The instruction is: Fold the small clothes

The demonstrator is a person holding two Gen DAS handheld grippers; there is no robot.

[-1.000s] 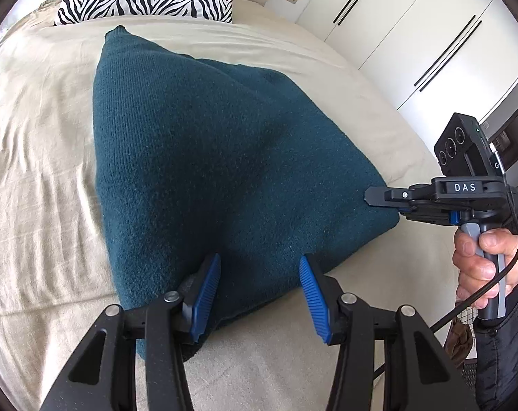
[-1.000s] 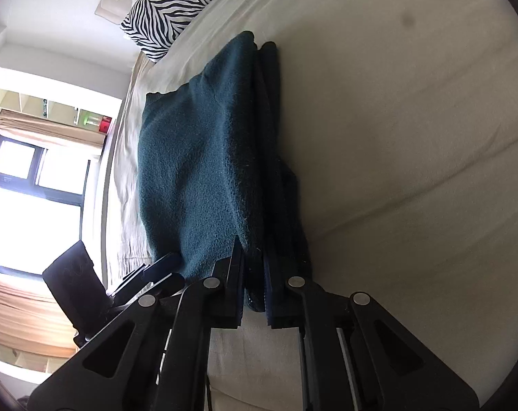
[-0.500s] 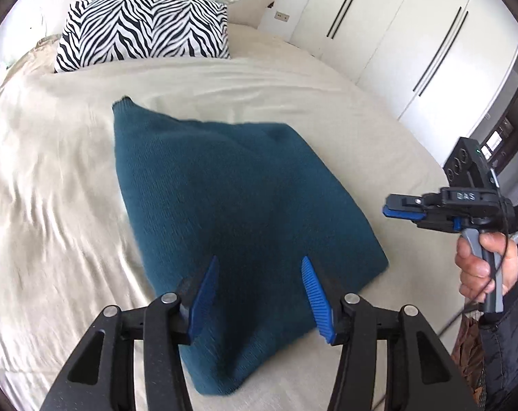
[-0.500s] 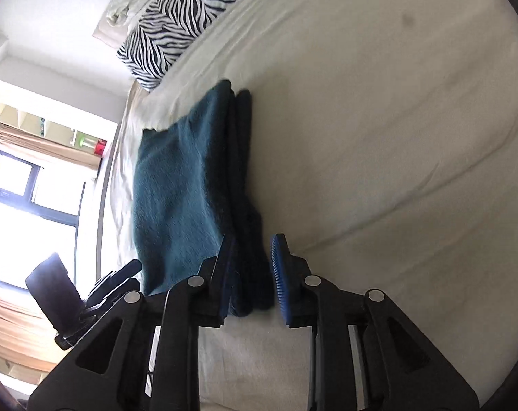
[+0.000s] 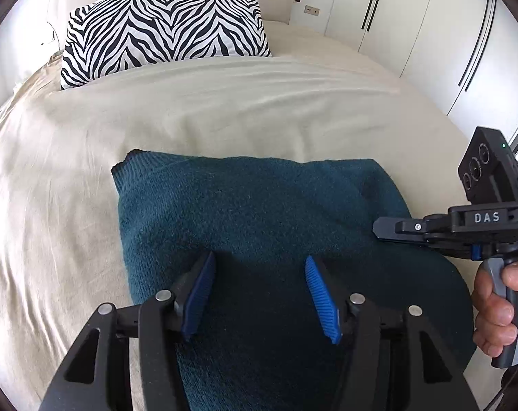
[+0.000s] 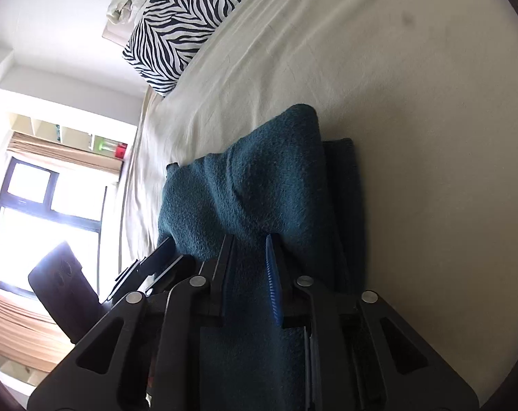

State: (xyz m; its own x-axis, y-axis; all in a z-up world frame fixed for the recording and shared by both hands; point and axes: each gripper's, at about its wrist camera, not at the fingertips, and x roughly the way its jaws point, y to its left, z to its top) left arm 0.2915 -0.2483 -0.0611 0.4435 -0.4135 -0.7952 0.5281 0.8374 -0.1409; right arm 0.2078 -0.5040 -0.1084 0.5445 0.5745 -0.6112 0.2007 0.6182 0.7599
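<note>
Here, the left tool (image 5: 259,291) hovers half-open and empty over the teal knit (image 5: 259,212). The right tool (image 6: 248,274), seemingly parted with knit between its pads, is unclear. Keep the stacked edges aligned on the bed (image 5: 87,171).

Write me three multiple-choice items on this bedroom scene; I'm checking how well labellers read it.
1. Where is the zebra-print pillow?
A. At the head of the bed, beyond the teal knitted garment
B. On top of the garment
C. On the floor

2. What colour is the garment?
A. Red
B. Teal
C. White

3. What state is the garment in?
A. Hanging from a wardrobe door
B. Rolled into a ball
C. Folded in layers on the beige bed sheet

Key: 1 A, the pillow lies past the garment's far edge with bare sheet between them. 2 B, the knit is dark blue-green in both views. 3 C, the right wrist view shows stacked edges along its side.
</note>
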